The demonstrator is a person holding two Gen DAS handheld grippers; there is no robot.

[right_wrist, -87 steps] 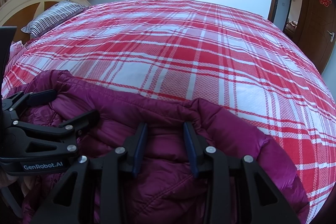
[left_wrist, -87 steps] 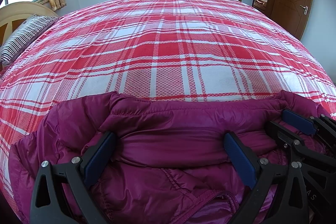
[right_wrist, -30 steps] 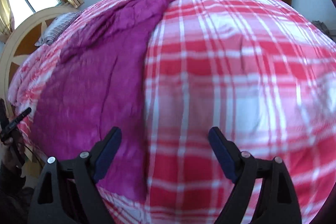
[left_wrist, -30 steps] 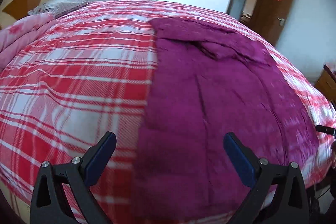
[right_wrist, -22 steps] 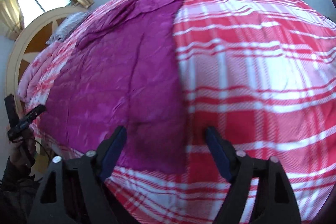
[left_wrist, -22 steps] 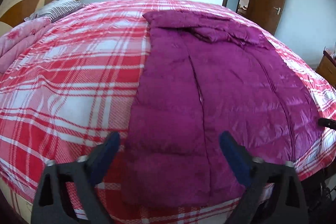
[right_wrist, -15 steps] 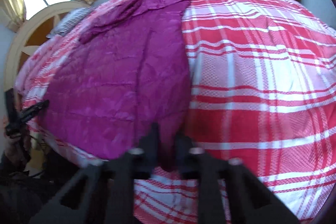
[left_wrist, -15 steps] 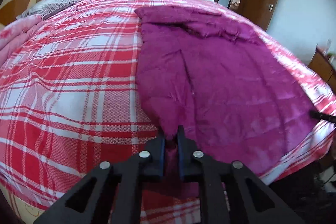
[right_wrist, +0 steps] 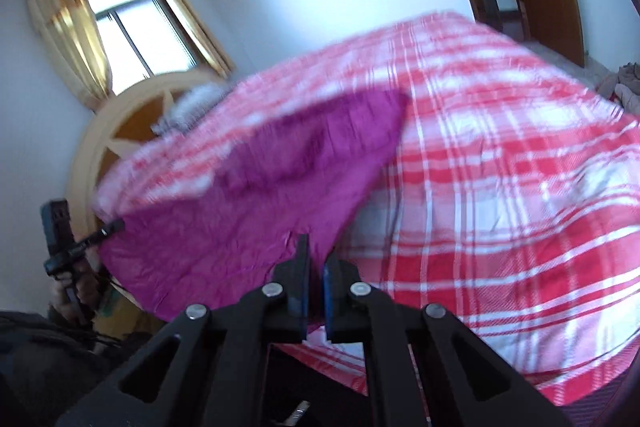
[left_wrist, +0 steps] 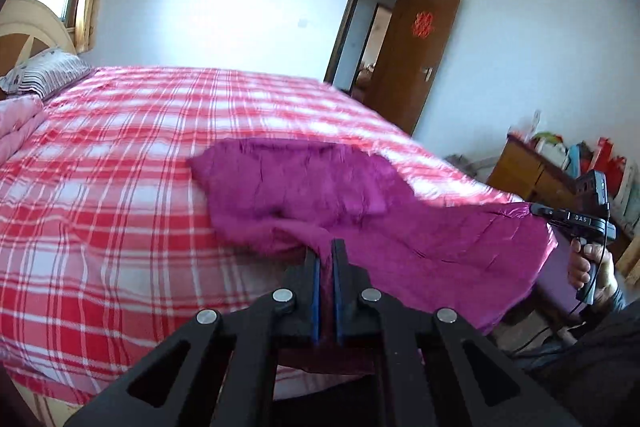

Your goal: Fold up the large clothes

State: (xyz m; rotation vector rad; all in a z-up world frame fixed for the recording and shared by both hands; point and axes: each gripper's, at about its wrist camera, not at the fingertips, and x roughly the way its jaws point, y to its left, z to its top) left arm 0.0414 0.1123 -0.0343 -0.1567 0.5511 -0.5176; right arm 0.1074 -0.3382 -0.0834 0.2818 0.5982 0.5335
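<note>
Left wrist view: left hand-held gripper [left_wrist: 325,267] and right hand-held gripper [right_wrist: 314,269] each clamp a near hem corner of the jacket [left_wrist: 332,187], its long axis running toward the bed's [left_wrist: 120,155] far edge.

Far end of purple jacket [right_wrist: 304,163] motion-blurred, pillow [right_wrist: 188,107] smeared, jacket hem hidden behind left tool [left_wrist: 325,259]

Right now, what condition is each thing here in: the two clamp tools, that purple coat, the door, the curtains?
Left gripper: shut on the jacket's near edge.
Right gripper: shut on the jacket's other near corner.
Purple jacket: near edge lifted off the bed, far part bunched on the bedspread.
Plaid bedspread: spread flat over the bed.
Door: open.
Curtains: drawn aside, window uncovered.
</note>
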